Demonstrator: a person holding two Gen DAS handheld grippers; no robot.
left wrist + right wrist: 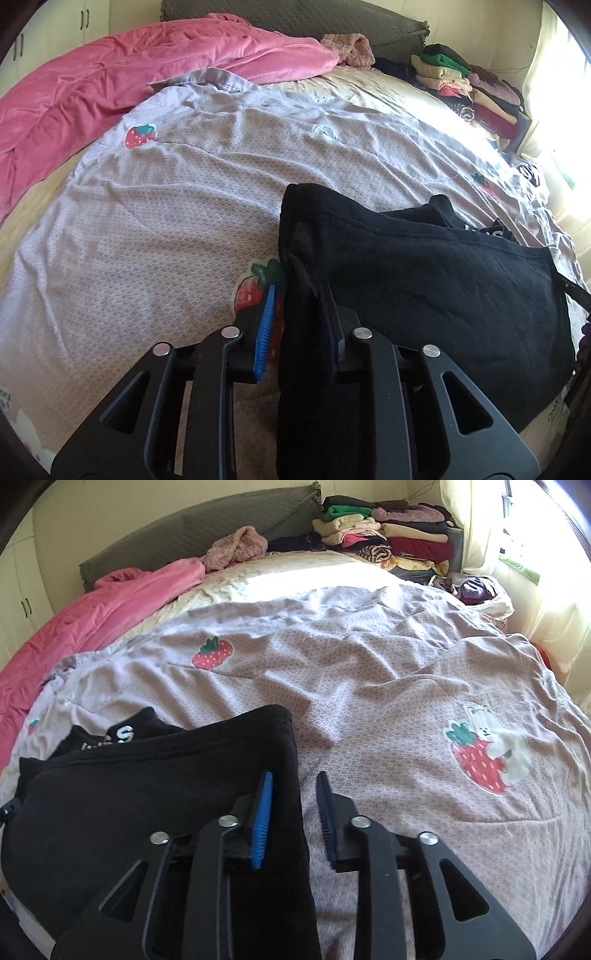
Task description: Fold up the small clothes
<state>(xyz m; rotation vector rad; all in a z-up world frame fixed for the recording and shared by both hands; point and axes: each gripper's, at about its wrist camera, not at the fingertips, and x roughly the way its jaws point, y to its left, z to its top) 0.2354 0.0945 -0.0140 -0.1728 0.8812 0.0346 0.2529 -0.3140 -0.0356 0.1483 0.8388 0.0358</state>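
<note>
A black garment (424,266) with white lettering lies spread on the lilac bedspread (166,221), one hem folded back toward me. In the left wrist view its left edge runs between the jaws of my left gripper (299,287). The jaws stand apart, the blue pad (266,325) is off the cloth, and the fabric drapes against the right finger. In the right wrist view the garment (147,782) fills the lower left. Its right edge lies between the jaws of my right gripper (294,775), which is open, with bedspread showing beside the right pad (327,812).
A pink blanket (110,81) is bunched along the far left of the bed. Stacks of folded clothes (391,535) sit at the far right corner by a grey headboard cushion (207,528). A bright curtained window (535,572) is at the right. Strawberry patches (212,653) dot the bedspread.
</note>
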